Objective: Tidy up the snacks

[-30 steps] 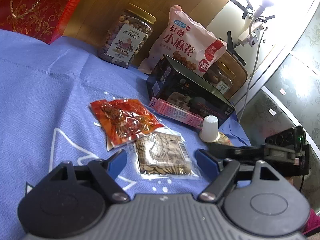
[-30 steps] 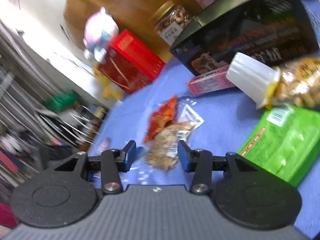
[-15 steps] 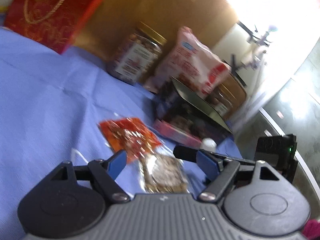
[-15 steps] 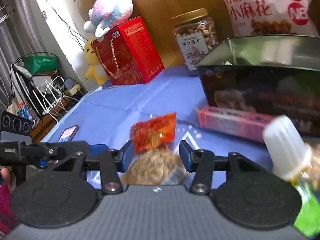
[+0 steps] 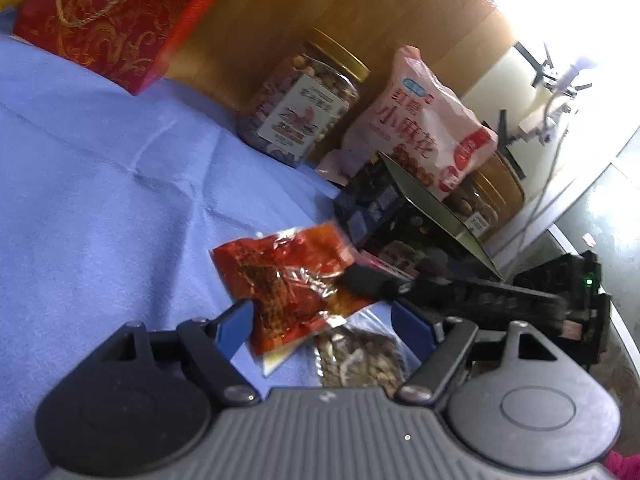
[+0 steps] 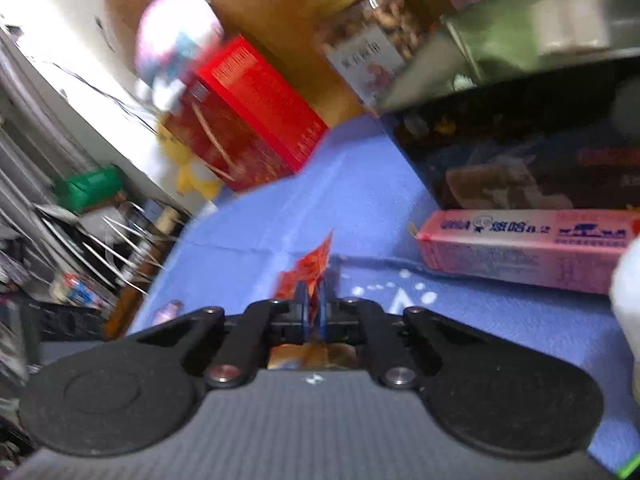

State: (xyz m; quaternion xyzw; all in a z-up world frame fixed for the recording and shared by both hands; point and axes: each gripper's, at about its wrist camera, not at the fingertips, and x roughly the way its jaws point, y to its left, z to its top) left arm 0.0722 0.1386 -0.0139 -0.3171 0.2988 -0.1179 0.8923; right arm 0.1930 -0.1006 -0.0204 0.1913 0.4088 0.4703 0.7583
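The right gripper (image 6: 315, 312) is clamped on the edge of a red snack packet (image 5: 288, 280), lifted above the blue cloth (image 5: 100, 184). The left gripper (image 5: 324, 326) stands apart, holding nothing, over a nut packet (image 5: 360, 356).

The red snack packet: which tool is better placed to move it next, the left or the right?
Right. The right tool is shut on the red snack packet; the left tool stands open behind it, holding nothing.

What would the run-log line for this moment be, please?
right gripper: just closed, shut on red snack packet | left gripper: open, nothing gripped | nut packet: on blue cloth
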